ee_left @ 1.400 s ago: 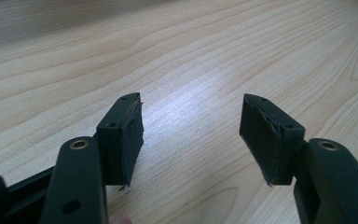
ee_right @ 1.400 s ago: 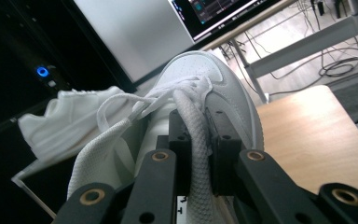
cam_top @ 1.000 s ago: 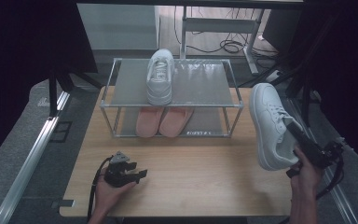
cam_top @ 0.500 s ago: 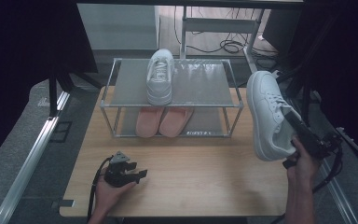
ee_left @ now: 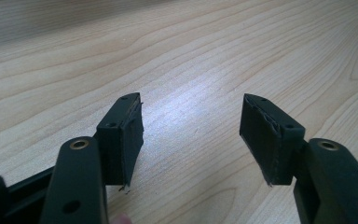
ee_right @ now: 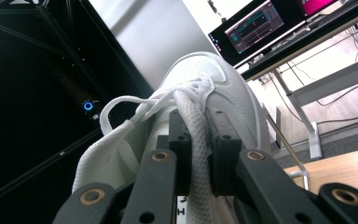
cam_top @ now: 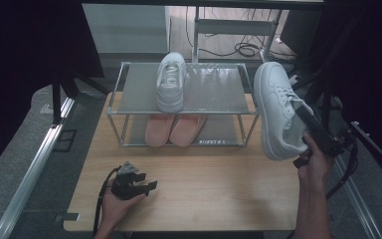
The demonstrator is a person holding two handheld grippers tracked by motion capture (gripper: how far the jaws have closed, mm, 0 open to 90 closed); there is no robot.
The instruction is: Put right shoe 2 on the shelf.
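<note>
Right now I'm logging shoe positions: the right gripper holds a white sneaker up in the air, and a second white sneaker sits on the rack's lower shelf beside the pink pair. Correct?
Not quite. The second white sneaker sits on the rack's top shelf, above the pink pair, as the high view shows. The rest holds: the right gripper holds a white sneaker up in the air.

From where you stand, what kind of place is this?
Probably a lab or test room: a wooden table with a small shoe rack, dark frame struts, monitors on a desk, and cables on the floor.

One shoe [cam_top: 171, 82] sits on the rack [cam_top: 129, 79], slippers [cam_top: 175, 129] below, another shoe [cam_top: 276, 112] right.
</note>
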